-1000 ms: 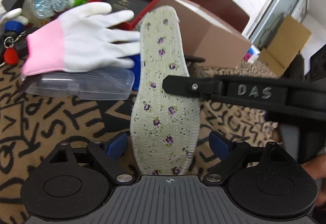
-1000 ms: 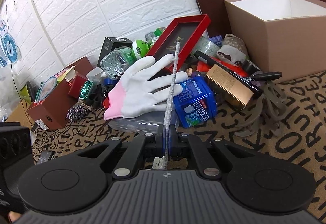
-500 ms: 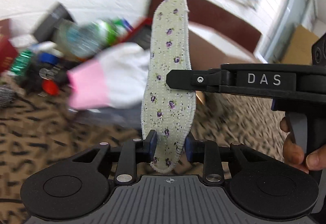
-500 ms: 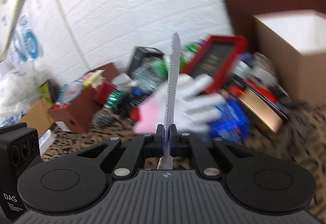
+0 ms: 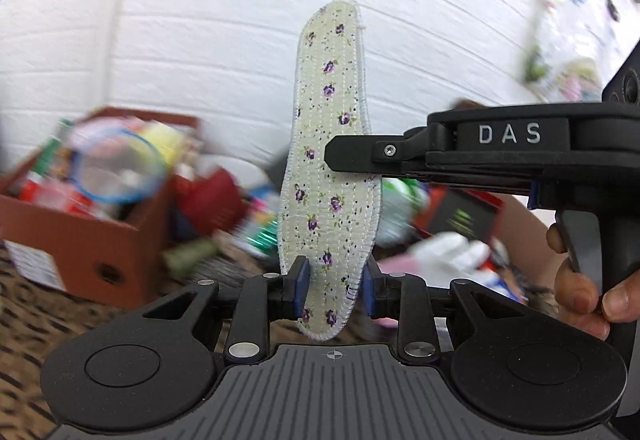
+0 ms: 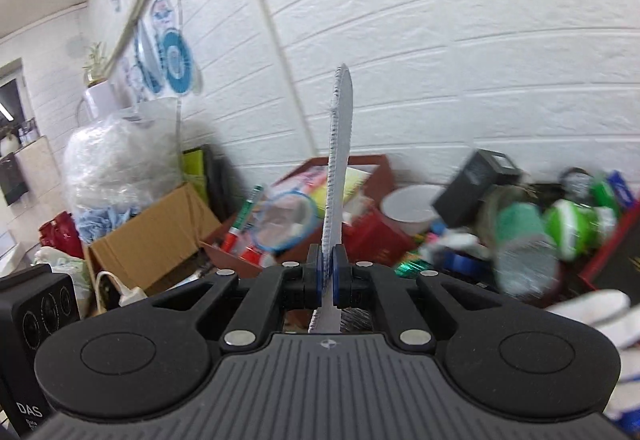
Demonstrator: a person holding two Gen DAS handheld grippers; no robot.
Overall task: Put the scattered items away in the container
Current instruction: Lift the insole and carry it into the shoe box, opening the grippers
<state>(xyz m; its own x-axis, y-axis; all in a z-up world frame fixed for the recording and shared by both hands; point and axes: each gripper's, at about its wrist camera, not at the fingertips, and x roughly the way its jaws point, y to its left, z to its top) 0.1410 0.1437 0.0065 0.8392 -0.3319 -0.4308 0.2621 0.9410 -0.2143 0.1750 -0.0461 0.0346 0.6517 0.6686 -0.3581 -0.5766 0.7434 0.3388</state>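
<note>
Most of the clutter behind is smeared by motion blur — the brown box (image 5: 76, 240) at 9 o'clock holds things I can't name. The floral insole (image 5: 330, 176) stands upright in the air against the white brick wall (image 5: 200, 20). The right gripper (image 6: 327, 282) is clamped nearly closed on its thin edge; the left gripper (image 5: 335, 286) pinches the heel across its width. The right tool's body reads "DAS".

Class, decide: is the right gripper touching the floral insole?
Touching. In the right wrist view the right gripper has both blue pads pressed flat against the floral insole, seen edge-on, with no gap.
</note>
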